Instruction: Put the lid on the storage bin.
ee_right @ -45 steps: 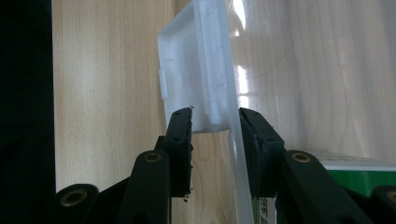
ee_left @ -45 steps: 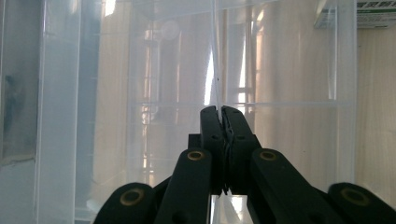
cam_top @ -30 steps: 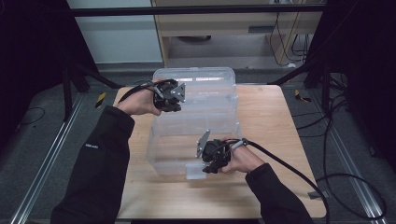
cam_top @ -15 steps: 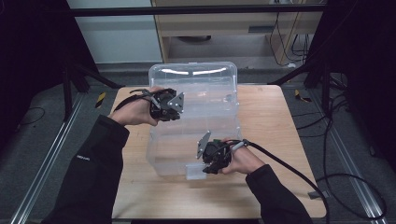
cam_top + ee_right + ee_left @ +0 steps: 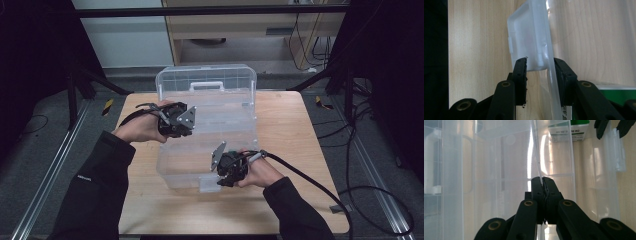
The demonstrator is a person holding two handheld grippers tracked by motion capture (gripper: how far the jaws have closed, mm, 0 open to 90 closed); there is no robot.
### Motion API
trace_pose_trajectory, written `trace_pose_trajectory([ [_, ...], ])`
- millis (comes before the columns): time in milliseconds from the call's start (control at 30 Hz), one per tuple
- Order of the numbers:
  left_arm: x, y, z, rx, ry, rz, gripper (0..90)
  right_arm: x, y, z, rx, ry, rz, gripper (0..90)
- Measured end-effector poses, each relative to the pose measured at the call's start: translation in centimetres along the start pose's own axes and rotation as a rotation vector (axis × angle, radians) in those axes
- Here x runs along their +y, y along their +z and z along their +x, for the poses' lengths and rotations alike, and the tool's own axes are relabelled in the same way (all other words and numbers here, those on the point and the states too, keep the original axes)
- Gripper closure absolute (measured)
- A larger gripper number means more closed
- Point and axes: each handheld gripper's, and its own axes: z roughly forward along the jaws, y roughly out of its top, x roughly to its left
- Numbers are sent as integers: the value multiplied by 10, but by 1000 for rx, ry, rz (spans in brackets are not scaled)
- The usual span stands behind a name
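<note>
Two grippers worked a clear box at the middle of the table.

At the box's left side, the left gripper was clamped tight on a thin clear wall, its jaws nearly meeting around the plastic. At the near edge, the right gripper held its jaws partly apart astride the box's front wall and white latch; whether the pads pressed the plastic I could not tell. One green-and-white carton lay inside the box, toward its near end.
</note>
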Motion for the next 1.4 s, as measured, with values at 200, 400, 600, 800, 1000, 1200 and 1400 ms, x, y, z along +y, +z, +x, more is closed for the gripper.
trace_pose_trajectory([
  [200, -2, 0, -7, -24, -5, -12, 880, 0, 0, 2, -16, -9, -6, 653],
  [400, -4, 1, -13, -40, -20, -25, 878, -1, -1, 3, -20, 2, -7, 649],
  [600, -4, 1, -14, -31, -6, -28, 873, -2, -2, 5, -45, 0, -21, 640],
  [800, -4, 1, -14, -34, -14, -29, 873, -10, -23, 7, -61, 48, -131, 672],
  [1000, -4, 1, -15, -34, -14, -27, 873, -30, -61, 8, -83, 138, -313, 783],
  [1200, -5, 1, -16, -37, -21, -33, 873, -55, -92, 1, -137, 248, -450, 867],
  [1400, -5, 2, -18, -41, -26, -38, 872, -65, -115, -6, -193, 307, -546, 900],
])
